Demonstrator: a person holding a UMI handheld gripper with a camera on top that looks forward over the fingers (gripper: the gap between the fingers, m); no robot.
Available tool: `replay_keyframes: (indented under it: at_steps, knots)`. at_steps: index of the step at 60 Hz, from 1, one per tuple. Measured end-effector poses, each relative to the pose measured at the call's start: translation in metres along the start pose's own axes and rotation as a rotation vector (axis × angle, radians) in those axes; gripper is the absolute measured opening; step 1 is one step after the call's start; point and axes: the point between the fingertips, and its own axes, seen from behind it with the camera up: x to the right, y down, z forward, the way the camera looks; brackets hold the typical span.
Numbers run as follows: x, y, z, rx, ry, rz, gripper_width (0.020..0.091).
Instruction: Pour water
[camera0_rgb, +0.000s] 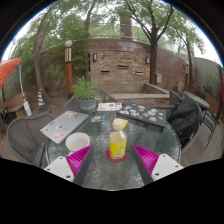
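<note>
Gripper view: small yellow bottle (118, 143) with pale cap, upright on glass worktop (150, 137). Gripper (113, 156) spread wide around it, not touching. White cup (78, 142) beside. Label too small to read.

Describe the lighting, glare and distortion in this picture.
Gripper view: soft outdoor daylight under trees, no hard shadows; the glass table mirrors sky and foliage in pale glare; wide-angle lens bends the brick wall and table rim into curves; the bottle stands between the open gripper fingers, fairly clear.
</note>
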Motion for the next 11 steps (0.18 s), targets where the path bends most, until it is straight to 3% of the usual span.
replay_keyframes:
  at_steps: [11]
  knots:
    - [-0.024, -0.025, -0.099, -0.062, 0.046, 0.069, 0.0839]
